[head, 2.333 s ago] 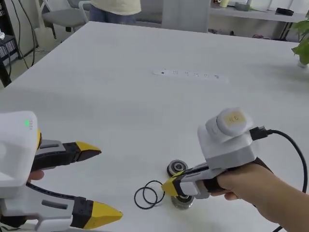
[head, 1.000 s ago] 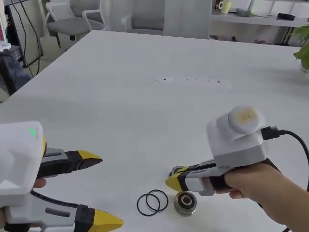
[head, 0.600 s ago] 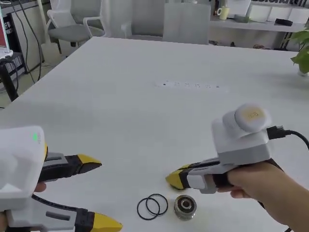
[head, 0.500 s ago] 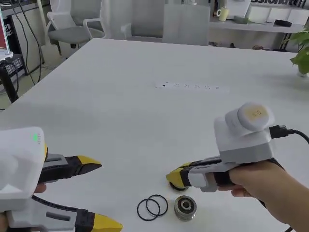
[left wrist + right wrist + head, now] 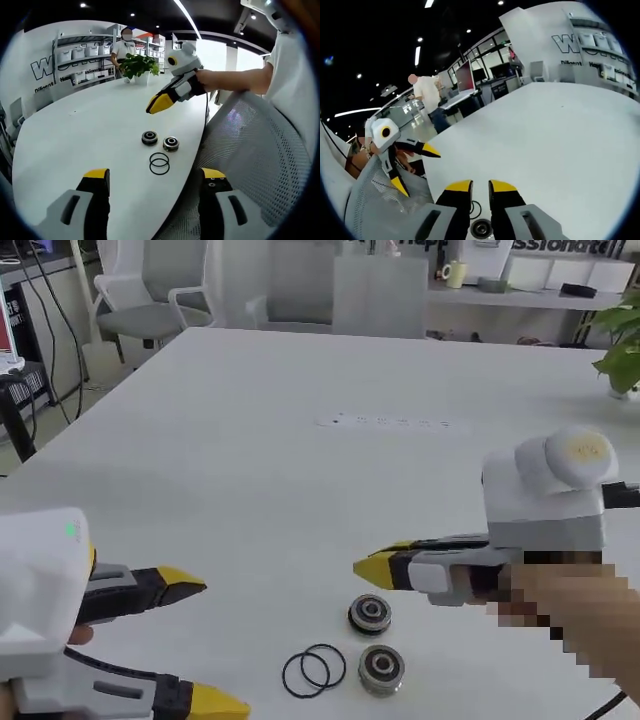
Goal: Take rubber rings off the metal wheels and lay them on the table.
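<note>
Right gripper [image 5: 372, 567] has lifted back off the metal wheels [image 5: 369, 613]; jaws nearly together, empty. Both wheels sit near the table [image 5: 300, 470]'s front edge, with two rubber rings [image 5: 314, 668] flat beside the nearer one. Left gripper [image 5: 208, 645] wide, empty.

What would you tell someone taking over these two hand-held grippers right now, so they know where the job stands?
Left gripper: open, empty, at the near edge of the white table.
Right gripper: shut, empty, raised off the table close to the wheels.
Things: two small round metal wheels sit side by side.
Done: two thin black rubber rings lie overlapping on the table beside the nearer wheel.
Left: check both wheels for further rings; too small to tell here.
</note>
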